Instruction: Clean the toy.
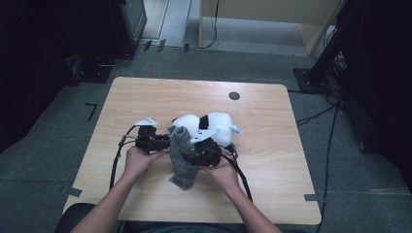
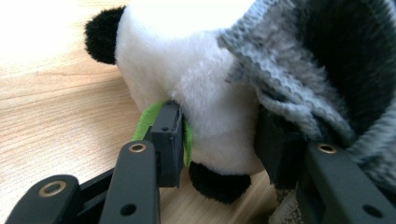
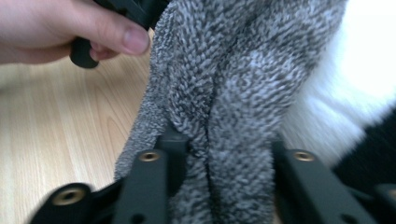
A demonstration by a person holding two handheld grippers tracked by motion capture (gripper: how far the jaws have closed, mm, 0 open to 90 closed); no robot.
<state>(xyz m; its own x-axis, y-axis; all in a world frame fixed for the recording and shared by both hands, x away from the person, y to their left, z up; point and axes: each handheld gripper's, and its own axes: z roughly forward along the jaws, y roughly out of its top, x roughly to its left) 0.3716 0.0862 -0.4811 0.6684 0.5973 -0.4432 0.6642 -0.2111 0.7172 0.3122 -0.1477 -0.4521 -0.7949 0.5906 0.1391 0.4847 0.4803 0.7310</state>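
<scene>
A white-and-black plush panda lies at the middle of the wooden table. A grey knitted sock hangs in front of it, between both grippers. My left gripper comes in from the left. In the left gripper view its jaws press on the panda's white fur beside a green ribbon, and the sock's open cuff drapes over the right jaw. My right gripper is shut on bunched sock fabric, with white fur behind it.
A dark round cable hole sits near the table's far edge. Cables trail from both grippers toward the front edge. The person's other hand shows at the upper left of the right gripper view. Dark equipment stands on the floor around the table.
</scene>
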